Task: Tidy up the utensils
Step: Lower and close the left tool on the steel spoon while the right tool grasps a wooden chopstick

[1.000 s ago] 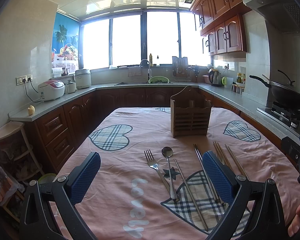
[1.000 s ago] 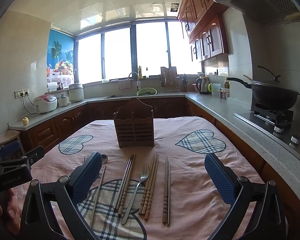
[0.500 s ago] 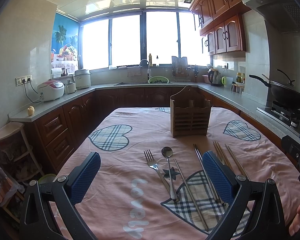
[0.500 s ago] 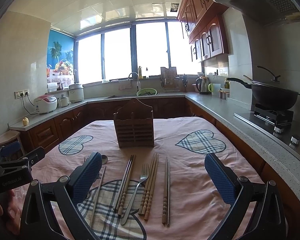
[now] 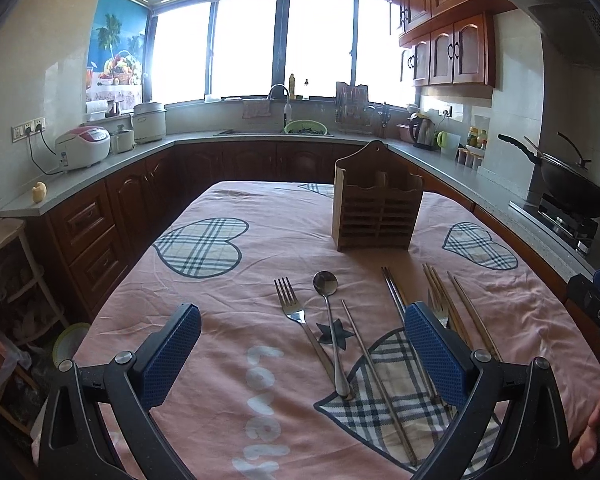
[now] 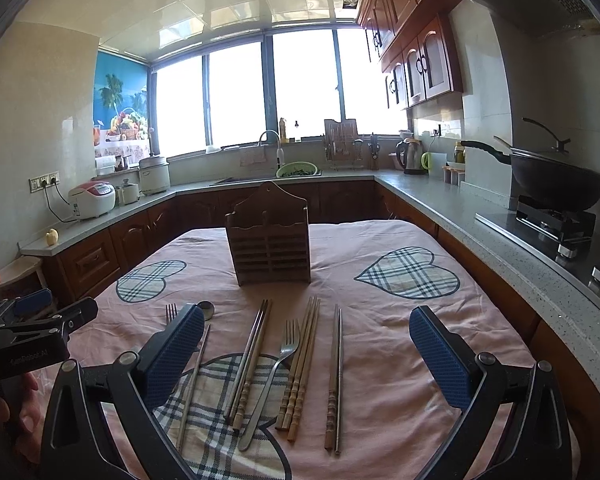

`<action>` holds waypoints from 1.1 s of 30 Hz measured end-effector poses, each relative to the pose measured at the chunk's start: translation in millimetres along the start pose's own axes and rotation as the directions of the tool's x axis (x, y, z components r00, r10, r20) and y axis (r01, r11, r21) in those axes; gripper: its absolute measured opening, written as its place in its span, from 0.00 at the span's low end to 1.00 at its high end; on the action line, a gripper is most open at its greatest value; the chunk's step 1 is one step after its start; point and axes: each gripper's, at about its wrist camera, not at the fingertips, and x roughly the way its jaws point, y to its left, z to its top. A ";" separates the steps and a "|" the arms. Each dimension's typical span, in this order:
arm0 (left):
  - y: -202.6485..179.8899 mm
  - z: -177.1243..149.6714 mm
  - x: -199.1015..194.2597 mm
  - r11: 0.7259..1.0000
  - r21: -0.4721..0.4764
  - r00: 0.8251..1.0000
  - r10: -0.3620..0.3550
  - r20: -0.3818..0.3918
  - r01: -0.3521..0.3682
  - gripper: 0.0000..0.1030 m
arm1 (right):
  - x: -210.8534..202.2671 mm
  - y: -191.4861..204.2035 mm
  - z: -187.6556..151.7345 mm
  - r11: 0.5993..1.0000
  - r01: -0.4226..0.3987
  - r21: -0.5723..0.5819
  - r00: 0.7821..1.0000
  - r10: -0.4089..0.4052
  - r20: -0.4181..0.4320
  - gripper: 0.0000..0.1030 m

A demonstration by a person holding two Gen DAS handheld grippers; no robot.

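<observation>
Only the left wrist view shows the spoon [image 5: 331, 320] whole (right gripper's finger [image 6: 176, 354] covers it).

The left gripper [image 6: 40, 322] has edged a touch further into the right wrist view at the near left; the person's hand [image 5: 598, 426] has barely shifted.

forks [image 6: 278, 364], spoon [image 5: 332, 324], chopsticks [image 6: 300, 368] flat before upright wooden holder [image 6: 269, 240].

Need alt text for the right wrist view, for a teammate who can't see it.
The open right tool hovers empty over utensils lying in a row on a pink tablecloth: chopsticks, a fork and more. A wooden utensil holder stands beyond them in a kitchen.
</observation>
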 end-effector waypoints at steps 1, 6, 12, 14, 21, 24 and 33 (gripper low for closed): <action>2.5 3.8 6.4 1.000 -0.004 1.000 -0.010 -0.015 0.010 0.99 | 4.4 -1.7 1.5 1.000 -0.006 0.005 1.000 0.006 -0.015 1.00; 5.5 22.2 39.6 0.999 -0.009 0.993 -0.052 -0.105 0.051 0.80 | 34.1 -10.2 8.5 0.999 -0.030 0.034 0.993 0.033 -0.111 0.97; 0.8 46.6 80.9 0.988 -0.012 0.962 -0.153 -0.228 0.155 0.61 | 85.9 -28.3 7.3 0.994 -0.043 0.100 0.959 0.070 -0.275 0.71; 1.8 53.9 100.0 0.984 -0.019 0.942 -0.177 -0.286 0.180 0.53 | 104.3 -34.8 6.0 0.992 -0.040 0.122 0.945 0.077 -0.317 0.62; 6.8 66.7 161.0 0.976 -0.035 0.877 -0.209 -0.433 0.215 0.33 | 163.0 -54.6 2.3 0.988 0.007 0.157 0.894 0.064 -0.444 0.32; 11.1 72.1 183.2 0.977 -0.038 0.862 -0.201 -0.464 0.208 0.33 | 187.4 -57.3 -3.3 0.989 0.014 0.150 0.864 0.063 -0.499 0.29; 5.6 73.7 236.1 0.984 0.002 0.838 -0.150 -0.524 0.177 0.26 | 227.6 -59.0 -21.0 0.993 0.026 0.118 0.801 0.050 -0.597 0.19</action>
